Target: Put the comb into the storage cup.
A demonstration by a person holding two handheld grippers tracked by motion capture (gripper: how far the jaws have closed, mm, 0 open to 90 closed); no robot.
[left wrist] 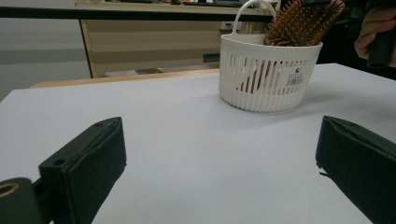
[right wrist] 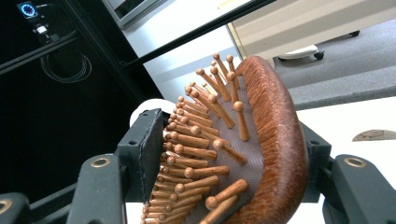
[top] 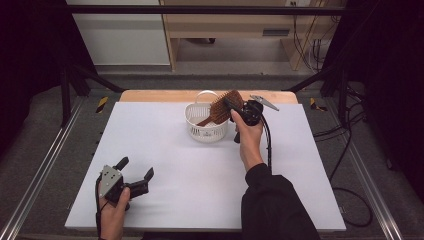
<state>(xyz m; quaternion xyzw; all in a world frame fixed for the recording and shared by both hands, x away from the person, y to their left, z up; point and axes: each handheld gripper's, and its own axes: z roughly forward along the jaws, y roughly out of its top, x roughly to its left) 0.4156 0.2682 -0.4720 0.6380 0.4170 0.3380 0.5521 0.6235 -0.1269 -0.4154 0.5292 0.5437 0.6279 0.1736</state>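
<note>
A wooden hairbrush [top: 220,111] with knobbed wooden bristles stands tilted, its handle down inside a white slotted basket [top: 205,131] at the back middle of the white table. My right gripper [top: 230,104] is shut on the brush head. In the right gripper view one pad presses the bristle tips and the other backs the brush's wooden back [right wrist: 275,140]. My left gripper [top: 136,167] rests low near the front left of the table, open with nothing between its jaws. The left gripper view looks across bare table to the basket [left wrist: 266,79] and the brush [left wrist: 303,23].
The white sheet [top: 165,150] covers a wooden table whose far edge [top: 160,95] shows behind the basket. Black frame bars [top: 200,9] and a cabinet stand beyond. Cables [top: 350,150] lie on the floor at the right. The right gripper's cable [top: 267,140] hangs beside the forearm.
</note>
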